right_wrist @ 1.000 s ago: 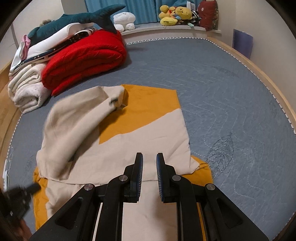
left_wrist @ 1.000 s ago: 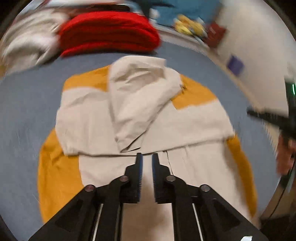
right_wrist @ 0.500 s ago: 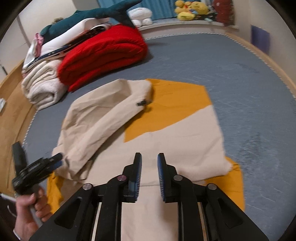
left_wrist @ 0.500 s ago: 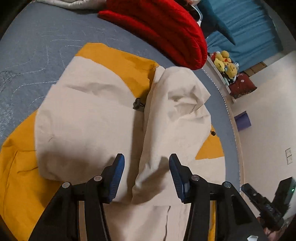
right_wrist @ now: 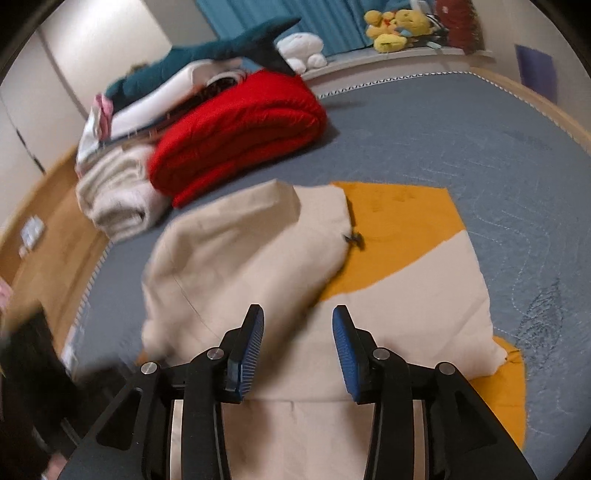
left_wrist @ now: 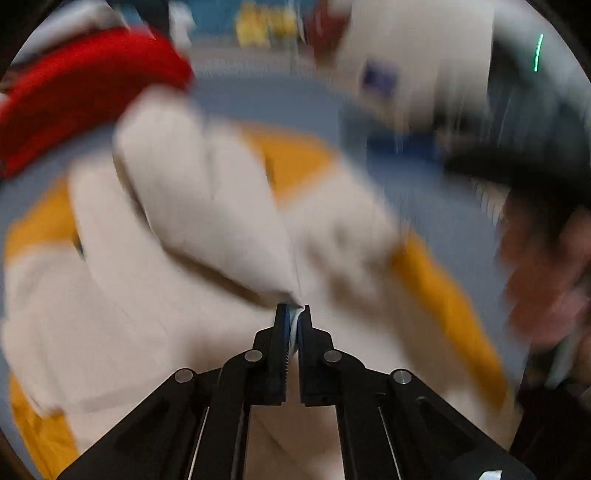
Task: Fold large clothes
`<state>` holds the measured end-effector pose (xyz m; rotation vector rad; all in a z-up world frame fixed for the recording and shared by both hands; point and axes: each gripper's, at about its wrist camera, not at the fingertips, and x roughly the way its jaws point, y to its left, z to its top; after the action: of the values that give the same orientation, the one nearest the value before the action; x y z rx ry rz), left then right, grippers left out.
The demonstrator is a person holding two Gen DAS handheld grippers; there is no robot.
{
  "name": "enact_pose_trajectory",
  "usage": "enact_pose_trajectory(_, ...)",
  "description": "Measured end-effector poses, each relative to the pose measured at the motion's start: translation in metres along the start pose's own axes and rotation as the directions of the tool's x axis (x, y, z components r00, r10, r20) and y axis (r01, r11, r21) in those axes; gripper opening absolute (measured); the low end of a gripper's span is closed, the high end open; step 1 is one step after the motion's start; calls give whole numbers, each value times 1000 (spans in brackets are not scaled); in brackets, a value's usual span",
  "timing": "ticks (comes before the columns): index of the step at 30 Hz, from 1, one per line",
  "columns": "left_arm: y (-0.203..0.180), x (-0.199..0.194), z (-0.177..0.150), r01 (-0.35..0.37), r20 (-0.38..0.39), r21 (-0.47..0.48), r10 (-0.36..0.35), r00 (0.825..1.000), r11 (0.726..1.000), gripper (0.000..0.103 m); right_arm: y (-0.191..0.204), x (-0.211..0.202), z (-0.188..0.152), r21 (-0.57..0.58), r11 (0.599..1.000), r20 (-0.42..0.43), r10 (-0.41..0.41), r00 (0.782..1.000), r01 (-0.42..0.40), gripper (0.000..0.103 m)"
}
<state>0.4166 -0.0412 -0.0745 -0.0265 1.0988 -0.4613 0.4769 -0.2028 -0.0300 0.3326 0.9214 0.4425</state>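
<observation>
A large cream and mustard-yellow jacket [right_wrist: 388, 280] lies spread on the grey-blue bed cover, with a cream sleeve [right_wrist: 236, 254] folded over its middle. In the blurred left wrist view my left gripper [left_wrist: 293, 314] is shut on the tip of that cream sleeve [left_wrist: 207, 206] and holds it above the jacket [left_wrist: 369, 243]. My right gripper [right_wrist: 298, 321] is open and empty, low over the jacket's cream front near its near edge. The other hand and gripper [left_wrist: 524, 173] show as a dark blur at the right of the left wrist view.
A folded red quilt [right_wrist: 240, 133], cream blankets [right_wrist: 118, 192] and a plush shark [right_wrist: 221, 51] lie at the far left of the bed. Plush toys [right_wrist: 399, 26] sit on the far ledge. The wooden bed edge [right_wrist: 546, 107] runs along the right.
My left gripper was open over the sleeve and has shut on its tip and swung it. My right gripper has opened wide.
</observation>
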Motion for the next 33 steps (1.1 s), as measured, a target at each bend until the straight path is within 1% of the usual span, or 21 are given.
enact_pose_trajectory(1, 6, 17, -6, -3, -97, -44, -2, 995, 999, 5, -2, 1, 1, 5, 1000, -2, 7, 1000, -7, 45)
enact_pose_trajectory(2, 13, 23, -9, 3, -137, -87, -15, 990, 996, 5, -3, 4, 1, 9, 1000, -11, 12, 1000, -12, 48)
enact_pose_trajectory(3, 24, 22, -10, 16, -143, -156, -39, 989, 988, 5, -4, 9, 0, 16, 1000, -31, 14, 999, -13, 49)
enact_pose_trajectory(5, 44, 2, -4, 62, -67, -257, -82, 994, 964, 9, -7, 16, -2, 37, 999, -59, 26, 998, -24, 50)
enact_pose_trajectory(8, 73, -28, 2, 154, 77, -374, -135, 988, 915, 19, -9, 28, -6, 78, 995, -101, 65, 993, -57, 51)
enact_pose_trajectory(9, 85, -37, 1, 179, 135, -419, -134, 982, 890, 21, -7, 33, -8, 80, 994, -108, 77, 991, -68, 51)
enact_pose_trajectory(11, 102, -45, -2, 234, 200, -481, -154, 968, 845, 21, -1, 39, -10, 73, 993, -113, 96, 989, -88, 51)
enact_pose_trajectory(12, 110, -46, -3, 263, 217, -506, -175, 960, 821, 21, 5, 43, -11, 65, 993, -114, 110, 987, -103, 51)
enact_pose_trajectory(13, 114, -48, -3, 271, 222, -517, -179, 959, 812, 21, 10, 46, -11, 61, 991, -116, 125, 985, -119, 51)
enact_pose_trajectory(15, 114, -49, -2, 251, 213, -509, -162, 964, 823, 21, 21, 51, -13, 55, 985, -118, 168, 979, -163, 51)
enact_pose_trajectory(16, 111, -47, 0, 232, 187, -489, -159, 969, 841, 22, 28, 54, -13, 49, 980, -118, 196, 974, -191, 52)
enact_pose_trajectory(18, 96, -31, 4, 183, 58, -414, -175, 983, 892, 27, 43, 58, -14, 33, 969, -118, 249, 961, -247, 53)
enact_pose_trajectory(20, 81, -19, 3, 164, -21, -352, -183, 983, 922, 28, 58, 59, -16, -4, 958, -121, 285, 951, -287, 56)
enact_pose_trajectory(21, 78, -16, 2, 171, -31, -353, -194, 980, 920, 28, 65, 61, -19, -31, 954, -127, 291, 948, -297, 60)
enact_pose_trajectory(23, 77, -12, 0, 210, -34, -393, -242, 970, 895, 28, 77, 65, -25, -90, 954, -157, 272, 950, -288, 62)
enact_pose_trajectory(27, 85, -8, 5, 233, -33, -449, -277, 960, 863, 31, 88, 79, -39, -209, 961, -187, 142, 972, -180, 62)
enact_pose_trajectory(28, 92, -8, 3, 244, -22, -481, -290, 957, 842, 31, 87, 81, -41, -227, 962, -186, 112, 976, -153, 59)
enact_pose_trajectory(29, 97, -8, 2, 251, -11, -506, -297, 955, 825, 31, 86, 83, -41, -231, 962, -182, 104, 978, -145, 39)
enact_pose_trajectory(30, 103, -8, 1, 257, 4, -531, -301, 954, 807, 31, 80, 83, -40, -214, 968, -166, 100, 981, -134, 6)
enact_pose_trajectory(32, 121, -14, -3, 284, 72, -606, -304, 950, 743, 35, 63, 75, -36, -142, 983, -105, 99, 990, -113, 2)
enact_pose_trajectory(33, 131, -16, -5, 299, 113, -651, -300, 947, 697, 39, 48, 68, -33, -54, 993, -58, 103, 993, -106, 1)
